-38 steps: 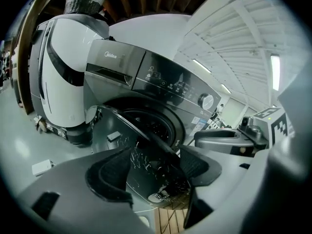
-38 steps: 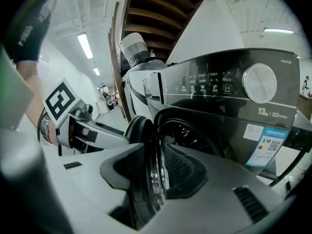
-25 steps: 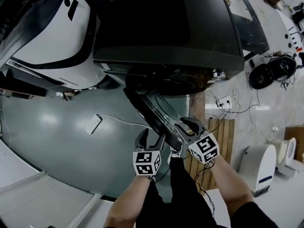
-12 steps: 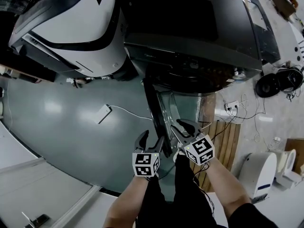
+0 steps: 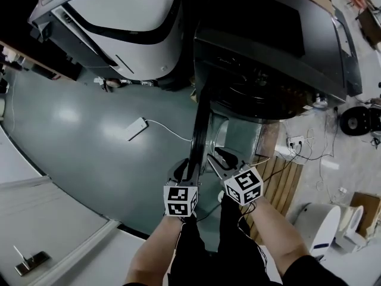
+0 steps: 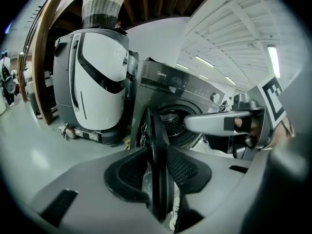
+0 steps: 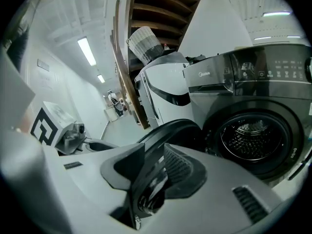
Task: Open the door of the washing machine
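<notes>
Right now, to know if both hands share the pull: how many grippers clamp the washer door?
2. The left gripper, whose jaws have just been closing, and the right gripper both pinch the rim of the open door, side by side at its free end.

We see the door (image 5: 199,130) swung out before the washer (image 5: 268,40); left of it another machine (image 5: 125,11), basket (image 6: 101,6) on top.
</notes>
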Demonstrator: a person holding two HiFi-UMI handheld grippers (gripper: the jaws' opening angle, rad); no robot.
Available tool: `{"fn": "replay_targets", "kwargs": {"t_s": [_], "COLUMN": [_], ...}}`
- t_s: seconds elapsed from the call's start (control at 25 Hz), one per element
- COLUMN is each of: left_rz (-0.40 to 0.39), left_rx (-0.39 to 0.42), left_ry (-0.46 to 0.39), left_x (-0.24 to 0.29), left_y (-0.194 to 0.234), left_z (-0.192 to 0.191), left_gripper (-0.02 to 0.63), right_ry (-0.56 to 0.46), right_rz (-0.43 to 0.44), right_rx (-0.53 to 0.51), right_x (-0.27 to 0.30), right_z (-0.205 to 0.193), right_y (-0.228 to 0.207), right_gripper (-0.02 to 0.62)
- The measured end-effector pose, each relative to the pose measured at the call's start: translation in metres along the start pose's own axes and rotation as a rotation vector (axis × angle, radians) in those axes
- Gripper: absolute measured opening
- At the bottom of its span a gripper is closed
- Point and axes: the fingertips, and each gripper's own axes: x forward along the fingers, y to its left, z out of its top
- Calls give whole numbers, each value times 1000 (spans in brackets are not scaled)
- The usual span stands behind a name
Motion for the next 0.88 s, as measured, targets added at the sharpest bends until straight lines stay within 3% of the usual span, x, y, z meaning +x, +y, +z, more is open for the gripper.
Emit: {"fn": "replay_targets", "kwargs": {"t_s": [0.48,0.88], "left_rz": [99,128], "left_rx": [2,20], "left_ry": [-20,-21], "left_x": [-18,-25], "left_y": [80,125], "left_z": [12,23], "left_gripper": [143,158], "right_ry": [11,22], "right_rz": [40,50], "right_rx": [-22,-31], "right_x": [44,78], "right_z": [13,27], "right_y": [35,57], "right_gripper": [133,129]}}
